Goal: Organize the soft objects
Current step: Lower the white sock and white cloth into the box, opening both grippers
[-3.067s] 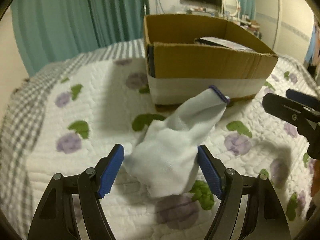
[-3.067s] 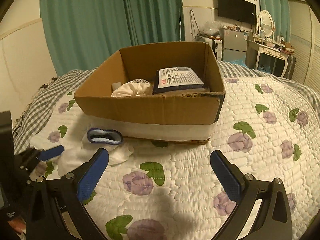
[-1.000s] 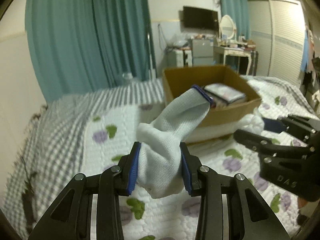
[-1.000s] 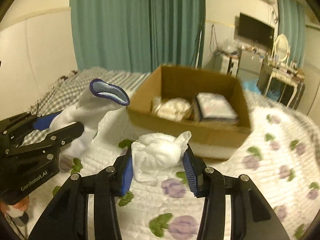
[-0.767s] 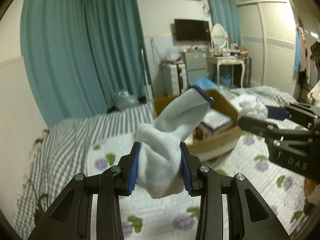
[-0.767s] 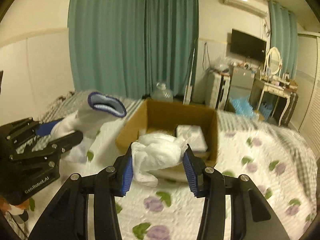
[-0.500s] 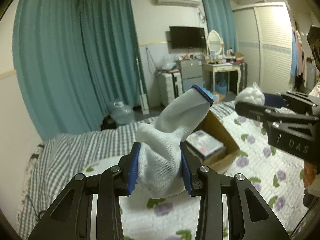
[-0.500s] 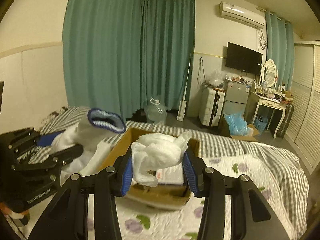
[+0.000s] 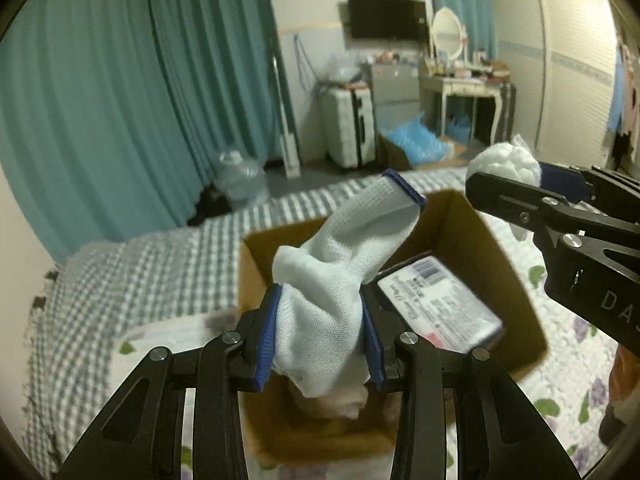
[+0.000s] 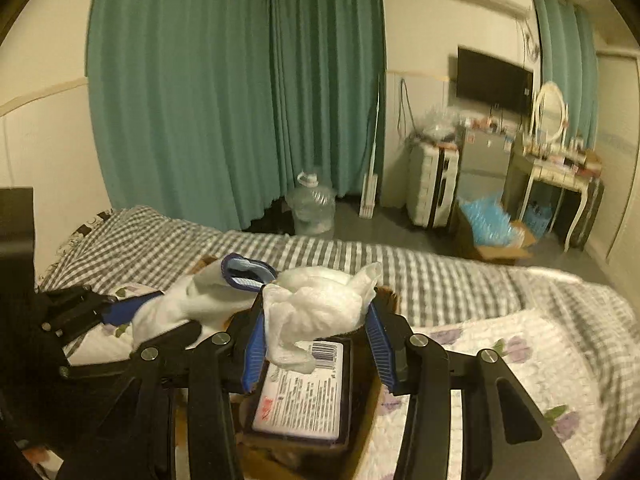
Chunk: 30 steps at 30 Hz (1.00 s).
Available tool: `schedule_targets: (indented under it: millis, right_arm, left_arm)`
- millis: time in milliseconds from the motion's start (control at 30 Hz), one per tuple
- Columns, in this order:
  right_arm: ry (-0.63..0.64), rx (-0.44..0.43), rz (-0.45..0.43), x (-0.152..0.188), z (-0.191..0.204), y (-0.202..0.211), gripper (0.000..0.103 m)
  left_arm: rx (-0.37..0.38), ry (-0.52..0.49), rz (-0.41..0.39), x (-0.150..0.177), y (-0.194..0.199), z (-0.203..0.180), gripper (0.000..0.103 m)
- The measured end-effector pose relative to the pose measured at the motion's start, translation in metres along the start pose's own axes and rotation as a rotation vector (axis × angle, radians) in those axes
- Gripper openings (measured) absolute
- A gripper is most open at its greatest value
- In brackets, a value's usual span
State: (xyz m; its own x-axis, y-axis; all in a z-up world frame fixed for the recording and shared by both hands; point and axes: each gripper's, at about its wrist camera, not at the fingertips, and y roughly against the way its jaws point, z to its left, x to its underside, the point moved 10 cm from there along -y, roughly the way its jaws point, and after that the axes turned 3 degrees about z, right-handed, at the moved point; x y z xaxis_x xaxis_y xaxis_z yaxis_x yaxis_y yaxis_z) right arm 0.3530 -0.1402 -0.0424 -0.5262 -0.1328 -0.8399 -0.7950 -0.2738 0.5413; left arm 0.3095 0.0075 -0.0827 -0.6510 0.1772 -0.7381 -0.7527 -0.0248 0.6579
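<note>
My left gripper (image 9: 320, 334) is shut on a white sock with a blue cuff (image 9: 340, 264) and holds it above the open cardboard box (image 9: 496, 256). My right gripper (image 10: 316, 340) is shut on a white crumpled plastic-wrapped bundle (image 10: 320, 300) and holds it over the same box. The sock (image 10: 208, 292) and the left gripper (image 10: 92, 312) show at the left of the right wrist view. The bundle (image 9: 504, 164) and the right gripper (image 9: 556, 196) show at the right of the left wrist view. A flat dark labelled packet (image 9: 440, 304) lies inside the box, also in the right wrist view (image 10: 308, 396).
The box sits on a bed with a white floral quilt (image 9: 580, 336) over a grey checked sheet (image 9: 132, 272). A cream cloth item (image 9: 336, 404) lies in the box under the sock. Teal curtains (image 10: 240, 92), a water jug (image 10: 312, 204) and a dresser (image 10: 560, 176) stand beyond the bed.
Both grippers have come down and forward over the box, each still holding its item. The box now lies directly beneath both.
</note>
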Motion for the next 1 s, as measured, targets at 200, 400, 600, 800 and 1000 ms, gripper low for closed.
schedule_targets:
  millis: [200,400,600,800,1000]
  right_arm:
    - [-0.020,-0.026,0.064,0.008,-0.012,-0.052,0.045]
    - [-0.042,-0.025,0.095,0.013,-0.021,-0.071,0.053]
    - [-0.063,0.004,0.093,0.005,-0.026,-0.060,0.083]
    - [-0.048,0.061,0.069,-0.010,-0.024,-0.011,0.089]
    - [-0.028,0.109,-0.037,-0.052,-0.021,0.087,0.090]
  left_arm:
    - [-0.001,0.038,0.098,0.011,-0.054,0.002,0.036]
    - [-0.001,0.025,0.132,0.020,-0.074,-0.001,0.038]
    - [0.013,0.034,0.114,0.018,-0.069,-0.001,0.052]
    - [-0.067,0.012,0.098,0.010,-0.048,0.005,0.053]
    - [-0.094,0.017,-0.006,-0.020,0.022,0.010,0.053]
